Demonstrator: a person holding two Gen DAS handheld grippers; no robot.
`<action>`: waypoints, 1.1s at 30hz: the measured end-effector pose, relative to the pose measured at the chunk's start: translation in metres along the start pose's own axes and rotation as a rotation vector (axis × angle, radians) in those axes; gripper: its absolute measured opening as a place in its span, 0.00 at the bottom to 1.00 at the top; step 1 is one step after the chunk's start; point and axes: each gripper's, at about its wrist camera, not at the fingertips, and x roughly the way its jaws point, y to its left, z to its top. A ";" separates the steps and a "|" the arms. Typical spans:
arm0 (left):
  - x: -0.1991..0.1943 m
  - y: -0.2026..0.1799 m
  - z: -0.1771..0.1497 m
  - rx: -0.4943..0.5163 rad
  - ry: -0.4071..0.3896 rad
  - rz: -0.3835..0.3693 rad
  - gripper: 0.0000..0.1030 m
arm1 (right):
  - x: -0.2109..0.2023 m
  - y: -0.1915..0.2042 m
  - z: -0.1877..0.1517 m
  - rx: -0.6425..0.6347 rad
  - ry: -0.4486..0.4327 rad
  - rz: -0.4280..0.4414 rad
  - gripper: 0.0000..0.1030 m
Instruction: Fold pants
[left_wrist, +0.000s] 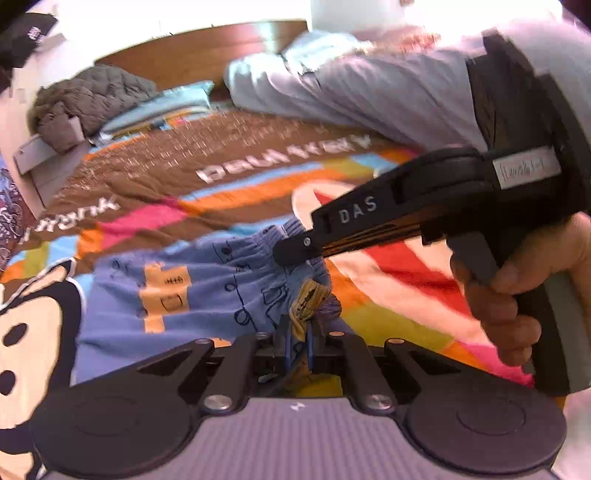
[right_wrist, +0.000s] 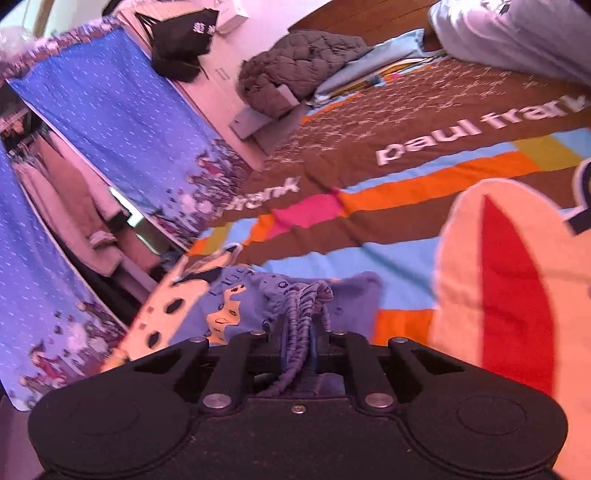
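Note:
Small blue pants (left_wrist: 184, 288) with orange patches and line drawings lie on a colourful bedspread (left_wrist: 229, 155). At the bottom of the left wrist view, my left gripper (left_wrist: 298, 341) is shut on a bunched edge of the pants where a yellowish patch shows. A hand (left_wrist: 498, 295) holds my right gripper (left_wrist: 291, 253), which reaches in from the right with its tip at the ribbed waistband. In the right wrist view the right gripper (right_wrist: 298, 334) is shut on that ribbed band of the pants (right_wrist: 236, 295), gathered between the pads.
The bedspread (right_wrist: 406, 206) stretches ahead. At its far end lie a grey quilted jacket (left_wrist: 92, 92) (right_wrist: 295, 62), a light blue pillow (left_wrist: 159, 107) and a person's grey-clad legs (left_wrist: 369, 92). A blue curtain (right_wrist: 110, 110) and a black bag (right_wrist: 181, 40) are to the left.

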 end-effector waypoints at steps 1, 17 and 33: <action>0.008 -0.003 -0.003 0.012 0.022 0.008 0.10 | 0.004 -0.003 -0.004 -0.006 0.017 -0.022 0.11; -0.044 0.138 -0.044 -0.603 0.025 0.151 0.54 | -0.008 0.043 -0.029 -0.407 -0.141 -0.203 0.68; -0.041 0.149 -0.089 -0.719 -0.045 0.026 0.23 | 0.031 0.079 0.008 -0.516 -0.041 -0.234 0.68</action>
